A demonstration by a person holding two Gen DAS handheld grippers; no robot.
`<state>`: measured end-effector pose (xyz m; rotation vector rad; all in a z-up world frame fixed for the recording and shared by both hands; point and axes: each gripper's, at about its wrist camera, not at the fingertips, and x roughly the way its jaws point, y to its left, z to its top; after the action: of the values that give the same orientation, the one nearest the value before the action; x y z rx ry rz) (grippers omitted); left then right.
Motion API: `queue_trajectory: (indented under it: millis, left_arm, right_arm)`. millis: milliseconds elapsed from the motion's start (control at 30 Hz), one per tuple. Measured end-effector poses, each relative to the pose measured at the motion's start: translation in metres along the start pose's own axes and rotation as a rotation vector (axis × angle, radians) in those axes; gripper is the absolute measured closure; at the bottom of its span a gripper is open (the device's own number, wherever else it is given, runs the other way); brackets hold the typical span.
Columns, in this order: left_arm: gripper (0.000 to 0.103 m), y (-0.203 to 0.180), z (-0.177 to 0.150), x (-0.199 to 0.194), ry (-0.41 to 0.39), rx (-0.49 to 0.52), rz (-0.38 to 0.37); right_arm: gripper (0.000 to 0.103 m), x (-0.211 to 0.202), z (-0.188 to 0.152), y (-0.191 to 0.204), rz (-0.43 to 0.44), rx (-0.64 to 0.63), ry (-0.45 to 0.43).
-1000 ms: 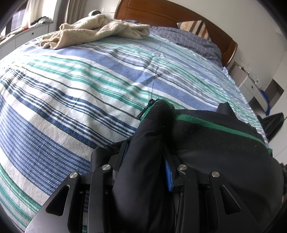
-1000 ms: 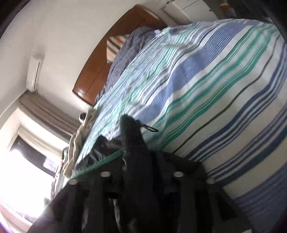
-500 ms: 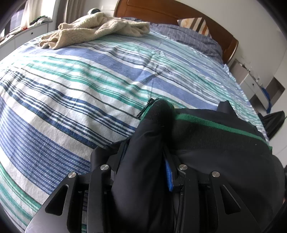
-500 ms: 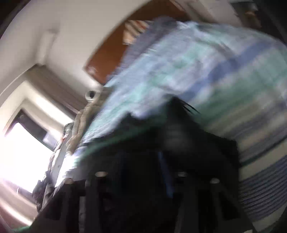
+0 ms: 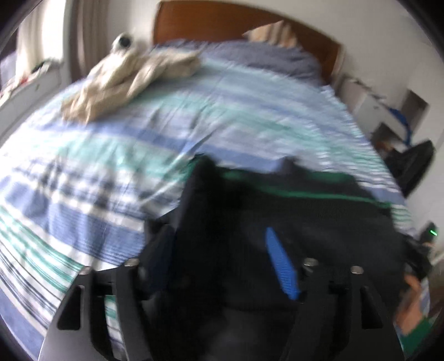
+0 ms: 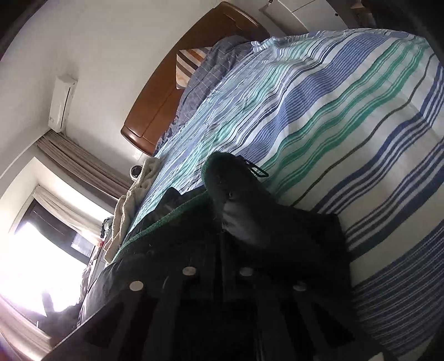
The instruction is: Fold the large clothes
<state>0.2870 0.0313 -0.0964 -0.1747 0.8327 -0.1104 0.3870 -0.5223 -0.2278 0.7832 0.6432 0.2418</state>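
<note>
A large black garment with a green trim line (image 5: 319,211) lies on the striped bed. In the blurred left wrist view my left gripper (image 5: 222,250) stands with its jaws spread wide; black cloth lies loosely between them and the blue pad (image 5: 280,263) shows. In the right wrist view the same garment (image 6: 194,244) bunches up through my right gripper (image 6: 236,219), which is shut on a fold of it with a zip pull (image 6: 256,170) at its tip. The right fingers are mostly hidden by the cloth.
The blue, green and white striped bedspread (image 5: 138,144) covers the bed. A beige blanket (image 5: 130,80) lies near the wooden headboard (image 5: 236,22), with pillows (image 6: 211,64) beside it. A window with curtains (image 6: 55,222) is at the left, a bedside cabinet (image 5: 383,108) at the right.
The left gripper's jaws have spread apart from their grip on the black cloth, and the left camera has lifted and tilted. The right gripper swung and settled, still holding its fold.
</note>
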Motion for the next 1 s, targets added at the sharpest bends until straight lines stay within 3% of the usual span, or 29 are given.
queue_trajectory:
  millis: [167, 233, 300, 367, 433, 500, 700, 800, 867, 900, 967, 1000]
  left_arm:
    - [0.022, -0.088, 0.006, -0.021, -0.022, 0.177, -0.166]
    - [0.018, -0.115, 0.007, -0.005, 0.002, 0.219, -0.189]
    - [0.018, -0.134, 0.007, 0.038, 0.098, 0.227, -0.193]
    - [0.016, -0.132, 0.000, 0.087, 0.197, 0.195, -0.154]
    - [0.015, -0.122, -0.008, 0.116, 0.225, 0.125, -0.214]
    - [0.015, -0.120, -0.012, 0.125, 0.230, 0.113, -0.231]
    - [0.014, -0.131, -0.020, 0.135, 0.220, 0.168, -0.162]
    - [0.013, -0.129, -0.019, 0.131, 0.219, 0.180, -0.134]
    - [0.018, -0.132, -0.016, 0.119, 0.255, 0.182, -0.112]
    - [0.018, -0.133, -0.014, 0.111, 0.267, 0.177, -0.125]
    - [0.017, -0.136, -0.017, 0.089, 0.259, 0.197, -0.173]
    - [0.016, -0.138, -0.022, 0.079, 0.245, 0.229, -0.176]
  right_arm:
    - [0.103, 0.000, -0.002, 0.001, -0.002, -0.001, -0.001]
    - [0.103, 0.001, -0.002, 0.000, -0.003, -0.002, -0.001]
    - [0.103, 0.001, -0.002, 0.000, -0.001, -0.001, 0.000]
    - [0.103, 0.000, -0.002, 0.000, -0.001, -0.002, 0.000]
    - [0.103, -0.001, -0.002, 0.000, 0.006, 0.002, -0.005]
    - [0.103, -0.004, -0.006, -0.001, 0.008, 0.004, -0.006]
    - [0.103, -0.005, -0.006, -0.004, 0.002, 0.002, -0.003]
    - [0.103, -0.007, -0.003, 0.007, -0.069, -0.023, 0.034]
    - [0.096, -0.021, -0.004, 0.030, -0.153, -0.089, 0.053]
    - [0.090, -0.032, -0.007, 0.039, -0.146, -0.109, 0.055]
    - [0.067, -0.065, -0.019, 0.059, -0.070, -0.157, 0.043]
    - [0.066, -0.082, -0.027, 0.067, -0.049, -0.188, 0.031]
